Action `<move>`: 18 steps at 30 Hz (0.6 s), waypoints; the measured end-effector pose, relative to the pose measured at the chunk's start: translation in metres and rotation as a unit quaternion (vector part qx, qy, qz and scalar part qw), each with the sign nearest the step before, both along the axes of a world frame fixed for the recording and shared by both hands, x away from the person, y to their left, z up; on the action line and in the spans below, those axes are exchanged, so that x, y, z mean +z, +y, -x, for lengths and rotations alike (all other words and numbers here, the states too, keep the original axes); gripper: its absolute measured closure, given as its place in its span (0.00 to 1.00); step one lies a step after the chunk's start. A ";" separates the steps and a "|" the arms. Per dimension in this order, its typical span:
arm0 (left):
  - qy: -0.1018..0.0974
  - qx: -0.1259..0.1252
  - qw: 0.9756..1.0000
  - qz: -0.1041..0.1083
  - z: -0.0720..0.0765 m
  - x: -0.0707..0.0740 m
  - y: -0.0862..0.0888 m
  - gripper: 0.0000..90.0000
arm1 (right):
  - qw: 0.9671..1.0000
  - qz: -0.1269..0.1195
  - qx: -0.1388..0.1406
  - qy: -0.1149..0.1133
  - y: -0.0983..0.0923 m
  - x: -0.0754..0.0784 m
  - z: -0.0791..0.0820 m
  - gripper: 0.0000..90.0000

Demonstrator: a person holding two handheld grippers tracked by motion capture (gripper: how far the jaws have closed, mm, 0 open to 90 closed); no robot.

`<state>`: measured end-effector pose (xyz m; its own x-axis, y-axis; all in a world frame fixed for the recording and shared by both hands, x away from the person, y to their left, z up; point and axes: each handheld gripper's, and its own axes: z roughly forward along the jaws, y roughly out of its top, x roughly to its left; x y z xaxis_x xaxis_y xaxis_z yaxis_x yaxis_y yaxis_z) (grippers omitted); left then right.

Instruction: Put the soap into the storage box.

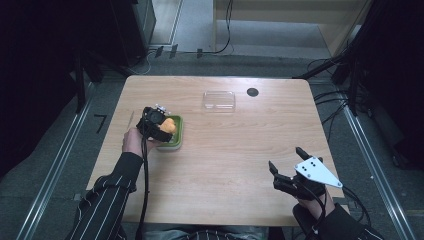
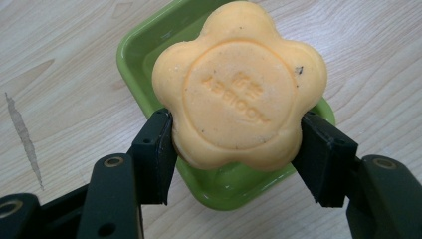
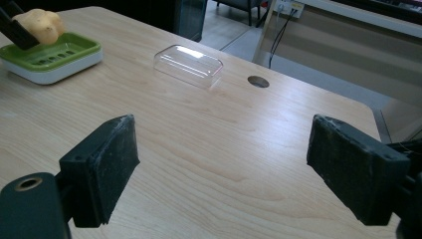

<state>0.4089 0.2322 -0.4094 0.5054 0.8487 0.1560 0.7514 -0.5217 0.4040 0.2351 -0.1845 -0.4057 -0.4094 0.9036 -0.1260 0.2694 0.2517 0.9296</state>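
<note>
- Two grippers are at work: the left gripper (image 2: pixel 238 144) is closed on a flower-shaped orange soap bar (image 2: pixel 240 84), one jaw pressed to each side of it, while the right gripper (image 3: pixel 234 169) hangs empty near the front right of the desk (image 1: pixel 235 150) with its jaws spread wide.
- Soap position: it sits between the left jaws directly over the green soap dish (image 2: pixel 144 50). From the right gripper view it looks lifted clear of the slotted tray, though whether its lower edge touches the dish is hard to tell.
- Whichever way the soap is headed, I judge the grip is the thing to mind. The pads bear on rounded lobes, so the bar could pivot or slip; keep the squeeze steady and the wrist level.
- Move straight up or down over the dish, not sideways, so the soap does not catch the green rim and drag the light dish across the desk.
- A clear plastic lid (image 1: pixel 219 100) lies well apart, farther back on the desk near a round cable hole (image 1: pixel 252 92); the idle right gripper seems best placed to fetch it if the dish is to be covered.
- Only spread the left jaws once the soap lies flat in the tray.
</note>
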 end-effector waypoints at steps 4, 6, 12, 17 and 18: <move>0.001 0.001 1.000 -0.001 -0.003 -0.002 -0.001 0.44 | 1.000 -0.001 -0.001 0.001 0.000 0.000 0.000 0.15; 0.006 0.001 1.000 -0.003 -0.005 -0.004 -0.002 0.44 | 1.000 -0.001 -0.001 0.001 0.000 0.000 0.000 0.15; 0.015 0.005 1.000 -0.007 -0.008 -0.008 -0.002 0.44 | 1.000 -0.001 -0.002 0.001 0.000 0.000 0.000 0.15; 0.019 0.009 1.000 -0.007 -0.008 -0.009 -0.002 0.44 | 1.000 -0.001 -0.001 0.001 0.000 0.000 0.000 0.15; 0.019 0.010 1.000 -0.008 -0.008 -0.009 -0.002 0.44 | 1.000 0.000 0.000 0.000 0.000 0.000 0.000 0.15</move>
<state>0.4172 0.2299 -0.4185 0.4936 0.8565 0.1506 0.7766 -0.5121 0.3670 0.2350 -0.1844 -0.4057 -0.4086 0.9039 -0.1266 0.2697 0.2521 0.9294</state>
